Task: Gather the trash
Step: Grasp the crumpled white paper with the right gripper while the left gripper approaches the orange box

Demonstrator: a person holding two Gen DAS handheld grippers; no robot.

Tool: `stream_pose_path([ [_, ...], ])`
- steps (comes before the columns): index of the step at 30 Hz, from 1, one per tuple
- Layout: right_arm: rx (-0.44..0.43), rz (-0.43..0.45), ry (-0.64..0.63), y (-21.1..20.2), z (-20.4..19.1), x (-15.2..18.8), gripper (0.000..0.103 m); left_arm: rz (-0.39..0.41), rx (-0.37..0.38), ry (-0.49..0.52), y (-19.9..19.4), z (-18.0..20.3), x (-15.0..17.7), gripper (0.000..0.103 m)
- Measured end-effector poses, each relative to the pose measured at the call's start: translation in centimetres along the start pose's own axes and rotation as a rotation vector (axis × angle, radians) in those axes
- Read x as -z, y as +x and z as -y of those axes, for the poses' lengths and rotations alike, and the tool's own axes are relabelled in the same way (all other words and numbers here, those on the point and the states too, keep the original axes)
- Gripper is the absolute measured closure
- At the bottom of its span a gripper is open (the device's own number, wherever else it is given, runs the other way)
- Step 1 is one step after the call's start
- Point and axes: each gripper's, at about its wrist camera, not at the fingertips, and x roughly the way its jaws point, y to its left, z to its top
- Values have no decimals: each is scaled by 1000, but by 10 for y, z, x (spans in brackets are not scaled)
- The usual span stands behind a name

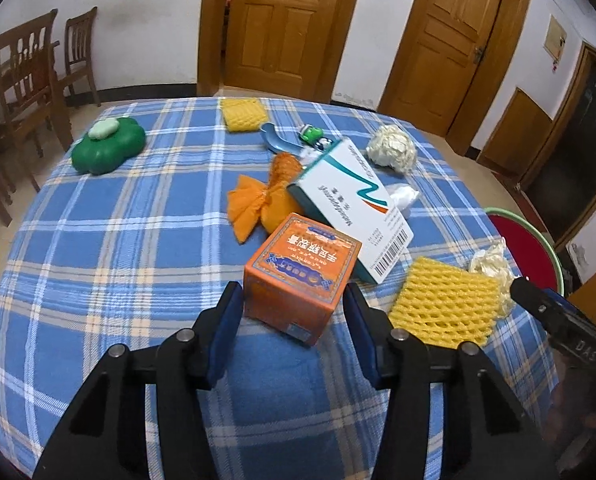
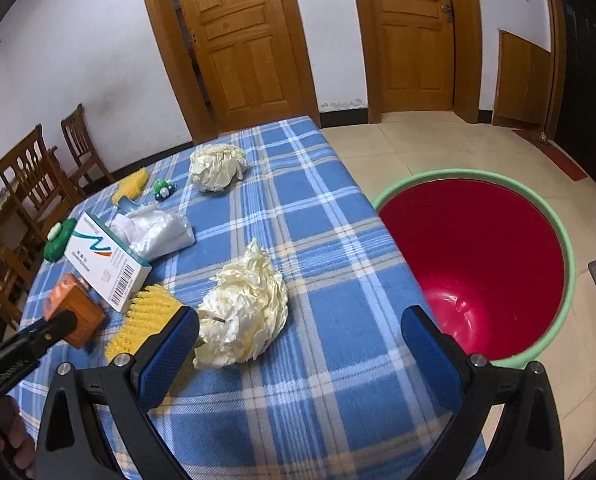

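Here the orange box [image 1: 302, 276] was bracketed on the tablecloth [image 1: 118, 248] by the left gripper [image 1: 294, 300], jaws half open and apparently not yet pressing; a square, centred squeeze was judged best. The right gripper [image 2: 298, 328] was held wide and empty beside the crumpled paper [image 2: 246, 312], near the red bin [image 2: 478, 256]

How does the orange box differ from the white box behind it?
The orange box is squat and cube-like; the white box is long and flat. The orange box sits between the left hand-held gripper's fingers; the white box lies beyond, propped on a tilt. Both are printed cardboard cartons on the plaid tablecloth.
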Motion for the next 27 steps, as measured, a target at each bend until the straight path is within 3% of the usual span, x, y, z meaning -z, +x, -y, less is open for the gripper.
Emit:
stream_pose_path([
  [7,-14,-51,-30,18,-10,2,13,36,-5,-38,-11,-12,2,50],
  [17,-64,-50,-77,16,-24,3,62,51,6,-67,-17,-17,4,50],
  [27,-61,-16,-75,-3,-17,2,76,73,15,-63,-30,-11,2,50],
])
